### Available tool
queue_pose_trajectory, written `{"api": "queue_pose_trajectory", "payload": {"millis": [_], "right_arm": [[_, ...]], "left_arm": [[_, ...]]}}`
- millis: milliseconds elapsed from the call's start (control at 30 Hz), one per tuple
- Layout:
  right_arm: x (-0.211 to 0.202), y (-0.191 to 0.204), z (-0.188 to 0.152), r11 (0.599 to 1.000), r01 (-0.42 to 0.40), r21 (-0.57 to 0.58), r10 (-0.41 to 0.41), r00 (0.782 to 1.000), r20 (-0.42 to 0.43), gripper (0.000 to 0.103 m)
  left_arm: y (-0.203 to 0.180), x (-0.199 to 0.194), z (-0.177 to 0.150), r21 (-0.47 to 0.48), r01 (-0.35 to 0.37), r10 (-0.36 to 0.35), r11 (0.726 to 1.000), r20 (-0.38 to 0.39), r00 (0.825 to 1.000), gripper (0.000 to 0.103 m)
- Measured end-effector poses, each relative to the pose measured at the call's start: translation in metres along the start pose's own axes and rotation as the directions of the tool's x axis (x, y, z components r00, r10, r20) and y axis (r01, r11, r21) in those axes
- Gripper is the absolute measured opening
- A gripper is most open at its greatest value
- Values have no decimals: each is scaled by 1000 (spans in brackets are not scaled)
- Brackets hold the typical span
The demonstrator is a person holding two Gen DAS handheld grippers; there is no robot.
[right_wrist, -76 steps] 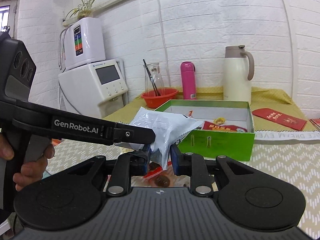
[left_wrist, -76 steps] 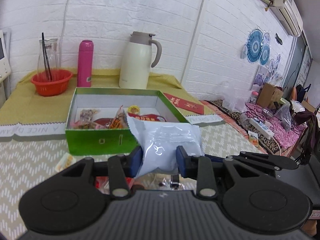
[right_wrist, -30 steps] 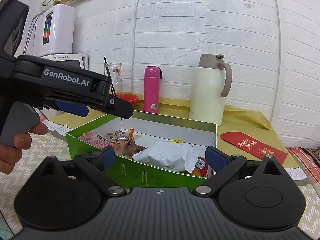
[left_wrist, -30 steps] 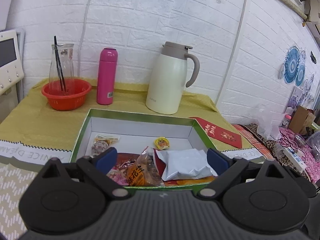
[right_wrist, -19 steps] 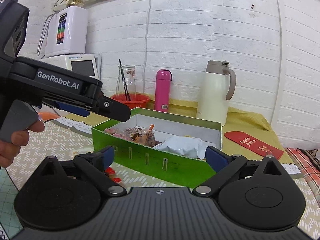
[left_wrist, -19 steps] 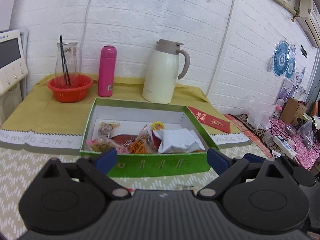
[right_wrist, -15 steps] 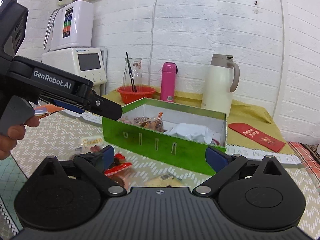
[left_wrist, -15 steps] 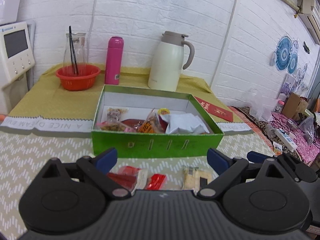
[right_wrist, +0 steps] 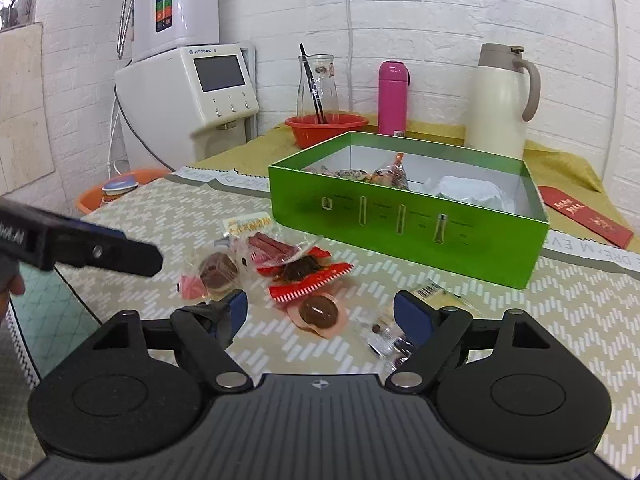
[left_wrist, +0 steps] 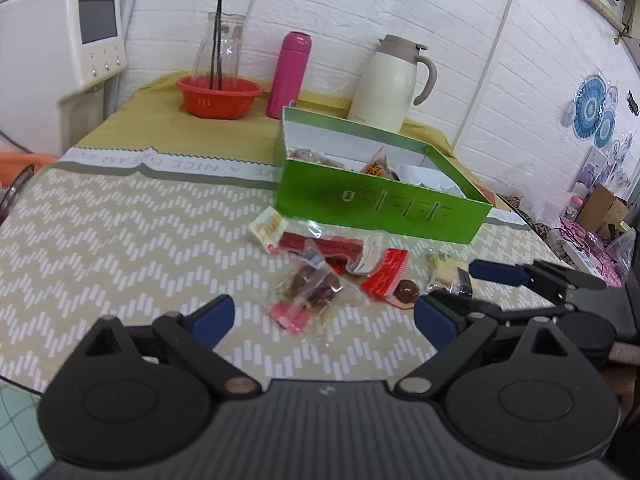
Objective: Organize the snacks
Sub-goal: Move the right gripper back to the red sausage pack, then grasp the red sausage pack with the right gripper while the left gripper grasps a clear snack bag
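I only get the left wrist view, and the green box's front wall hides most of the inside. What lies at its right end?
Observer: A white packet lies there, below the rim of the green box.
Operator: Anything beyond the box on that side?
Observer: A red envelope lies flat on the yellow cloth.
Operator: Is the right claw empty?
Observer: Yes. The right claw is open, with a round chocolate snack showing between its fingers.

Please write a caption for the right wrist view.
Open right gripper above loose snacks before the green box.
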State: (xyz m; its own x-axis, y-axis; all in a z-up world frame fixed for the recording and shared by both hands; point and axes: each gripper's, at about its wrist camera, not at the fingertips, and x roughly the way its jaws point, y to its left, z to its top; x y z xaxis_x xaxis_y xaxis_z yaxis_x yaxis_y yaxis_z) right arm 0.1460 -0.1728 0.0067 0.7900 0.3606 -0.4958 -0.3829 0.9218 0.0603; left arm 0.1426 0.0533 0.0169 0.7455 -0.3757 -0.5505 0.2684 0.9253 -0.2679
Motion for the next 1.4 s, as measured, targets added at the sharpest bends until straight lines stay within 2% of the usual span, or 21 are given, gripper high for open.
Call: {"api": "queue_pose_trajectory", "payload": {"millis": [200, 233, 333, 367, 400, 533, 700, 800, 900, 933, 967, 1033, 1200, 1300, 1400], "right_arm": [[50, 11, 24, 999, -9, 43, 10, 999, -30, 103], [58, 12, 26, 999, -7, 49, 9, 999, -38, 100], [72, 13, 25, 997, -28, 67, 34, 996, -82, 26], [69, 13, 24, 996, -41, 73, 47, 996, -79, 9], [64, 15, 22, 997, -37, 62, 42, 996, -79, 0], [34, 22, 10, 1000, -17, -25, 16, 998, -57, 1], [-9, 8, -15, 999, -19, 39, 23, 996, -91, 3], [-32, 3, -33, 998, -19, 52, 25, 993, -118, 9], [-46, 1, -48, 999, -19, 49, 26, 988, -149, 34], [-50, 2, -51, 999, 1, 39, 5, 990, -143, 47], [-52, 4, -52, 999, 27, 23, -24, 991, -130, 71], [-55, 6, -51, 998, 68, -1, -68, 993, -99, 93], [-41, 13, -40, 1000, 20, -23, -22, 997, -74, 95], [-27, 19, -38, 999, 6, -50, -11, 995, -95, 99], [-15, 18, -37, 1000, 3, -13, -5, 991, -131, 99]], "left_arm": [[9, -14, -9, 8, -3, 3, 1000, -4, 1000, 95], [9, -15, -9, 12, -2, 2, 1000, -3, 1000, 95], [9, -19, -9, 21, 8, -8, 1000, 2, 1000, 95], [9, -20, -8, 25, 14, -14, 1000, 2, 1000, 95], [8, -19, -8, 30, 20, -20, 999, 0, 1000, 95], [0, -10, -9, 42, 56, -55, 998, -28, 998, 94], [-15, -1, -14, 27, 140, -138, 990, -69, 988, 94], [-24, 0, -18, 54, 146, -142, 988, -79, 987, 94], [-26, 3, -20, 57, 138, -133, 989, -86, 987, 94], [-26, 4, -20, 54, 134, -129, 989, -87, 988, 94], [-25, 6, -19, 48, 130, -125, 990, -89, 988, 94], [-24, 7, -18, 42, 123, -118, 992, -90, 989, 94], [-18, 17, -9, 19, 93, -91, 995, -94, 991, 94], [-18, 29, 0, 10, 71, -70, 997, -96, 993, 94], [-19, 44, 6, 8, 67, -66, 998, -111, 992, 94]]}}
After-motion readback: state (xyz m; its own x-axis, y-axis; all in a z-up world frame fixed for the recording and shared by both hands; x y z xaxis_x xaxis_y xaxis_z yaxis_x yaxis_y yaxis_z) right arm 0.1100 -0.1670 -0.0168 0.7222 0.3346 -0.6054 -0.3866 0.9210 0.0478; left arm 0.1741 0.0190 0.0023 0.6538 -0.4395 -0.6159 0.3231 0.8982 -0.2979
